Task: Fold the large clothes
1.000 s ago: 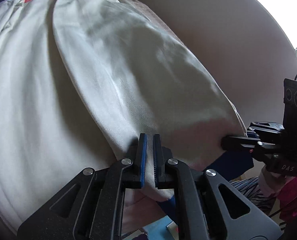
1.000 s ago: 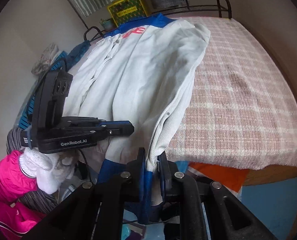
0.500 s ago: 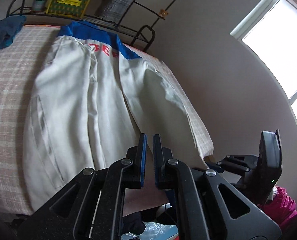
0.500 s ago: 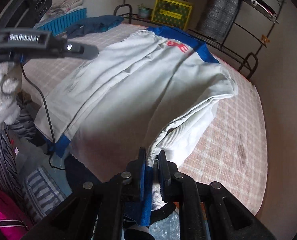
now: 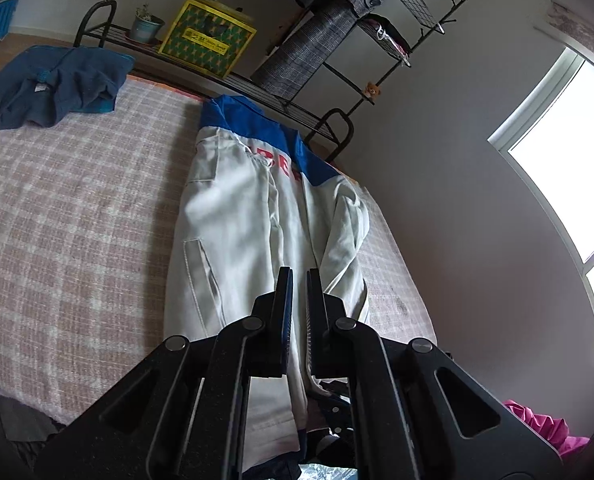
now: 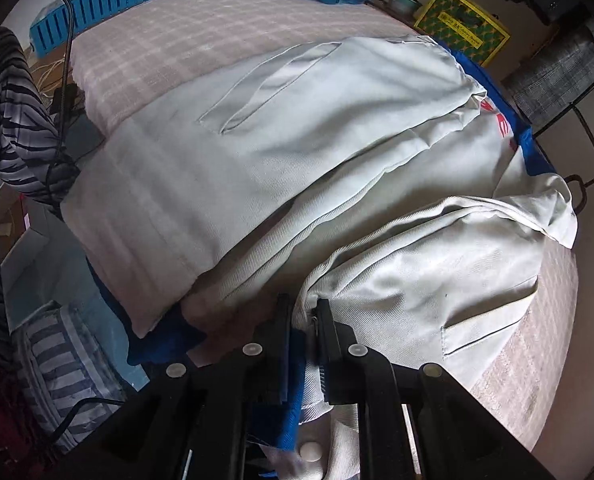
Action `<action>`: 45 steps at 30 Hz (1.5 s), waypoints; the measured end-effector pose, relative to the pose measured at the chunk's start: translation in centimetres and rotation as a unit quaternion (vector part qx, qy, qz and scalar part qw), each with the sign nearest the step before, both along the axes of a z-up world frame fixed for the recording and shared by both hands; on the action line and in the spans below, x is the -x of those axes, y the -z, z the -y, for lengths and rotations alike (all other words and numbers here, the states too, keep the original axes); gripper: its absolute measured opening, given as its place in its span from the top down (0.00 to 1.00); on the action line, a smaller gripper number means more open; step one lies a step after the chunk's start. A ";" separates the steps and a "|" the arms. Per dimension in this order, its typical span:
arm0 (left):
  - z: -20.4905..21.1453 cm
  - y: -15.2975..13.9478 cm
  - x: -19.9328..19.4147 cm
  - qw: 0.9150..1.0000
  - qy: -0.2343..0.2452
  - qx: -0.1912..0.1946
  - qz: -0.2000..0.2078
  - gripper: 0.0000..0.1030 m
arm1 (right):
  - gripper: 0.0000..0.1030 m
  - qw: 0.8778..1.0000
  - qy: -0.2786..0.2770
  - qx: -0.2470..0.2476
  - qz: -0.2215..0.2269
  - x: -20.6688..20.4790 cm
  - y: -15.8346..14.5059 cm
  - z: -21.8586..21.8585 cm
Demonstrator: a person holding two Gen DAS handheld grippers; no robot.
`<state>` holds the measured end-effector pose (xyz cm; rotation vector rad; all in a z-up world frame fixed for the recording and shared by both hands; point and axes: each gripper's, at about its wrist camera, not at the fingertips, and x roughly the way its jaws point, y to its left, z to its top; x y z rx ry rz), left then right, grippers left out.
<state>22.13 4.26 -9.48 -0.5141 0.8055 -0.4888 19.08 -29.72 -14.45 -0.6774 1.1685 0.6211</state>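
**Right side of the jacket coming over the middle**

The white work jacket lies lengthwise on the checked bed, ahead of both tools. The right hand-held gripper is clamped on the blue-edged hem of the right panel. The left hand-held gripper is pressed together, holding nothing I can make out. Next, likely: lay that panel flat, then let go.

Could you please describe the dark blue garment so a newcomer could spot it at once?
Start at the pink plaid bed. The dark blue garment lies crumpled at its far corner, near the yellow box. Unlike the spread white jacket, it is small, bunched and dark all over.
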 end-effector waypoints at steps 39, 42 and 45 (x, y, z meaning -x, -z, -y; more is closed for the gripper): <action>11.0 3.4 -10.4 0.984 0.144 -0.094 -0.044 0.97 | 0.33 0.760 0.475 -0.441 -0.048 -28.6 4.4 29.9; 11.3 3.6 -10.8 0.983 0.147 -0.094 -0.048 0.97 | 0.34 0.721 0.491 -0.485 -0.064 -29.9 6.1 30.7; 11.1 3.6 -11.1 0.984 0.145 -0.089 -0.053 0.97 | 0.52 0.717 0.476 -0.504 -0.070 -31.0 5.7 30.2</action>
